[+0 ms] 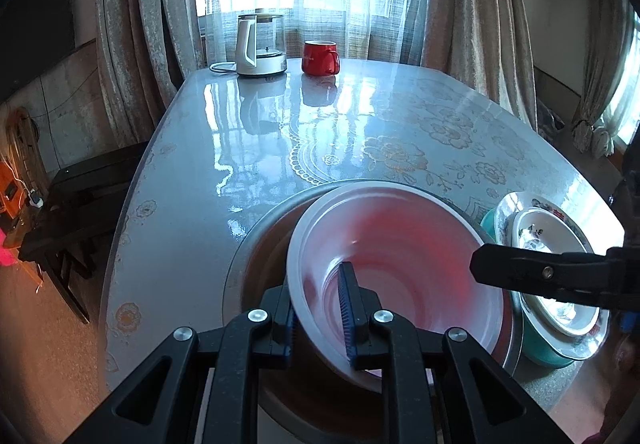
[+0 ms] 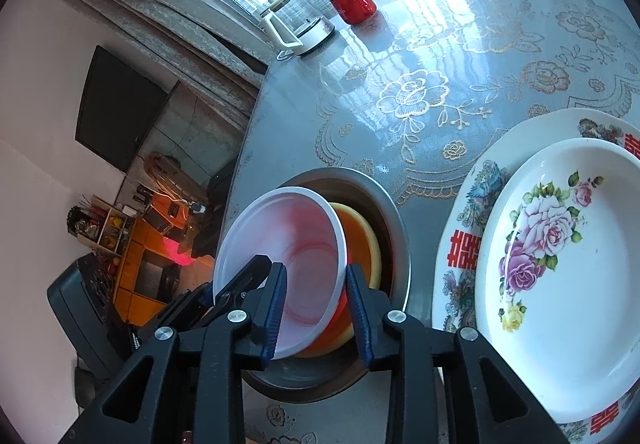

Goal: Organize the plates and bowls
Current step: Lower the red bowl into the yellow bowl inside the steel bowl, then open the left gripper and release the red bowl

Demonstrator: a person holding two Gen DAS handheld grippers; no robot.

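Observation:
A white translucent plastic bowl leans tilted inside a wide metal bowl. My left gripper is shut on its near rim, one blue pad inside and one outside. In the right wrist view the same white bowl rests over an orange-yellow bowl within the metal bowl. My right gripper is open, its blue pads on either side of the white bowl's rim without pressing it. A flowered plate lies on a larger patterned plate to the right.
A kettle and a red mug stand at the far end of the glossy table. The plates sit on a teal bowl. The table's left edge drops to the floor, where a dark bench stands.

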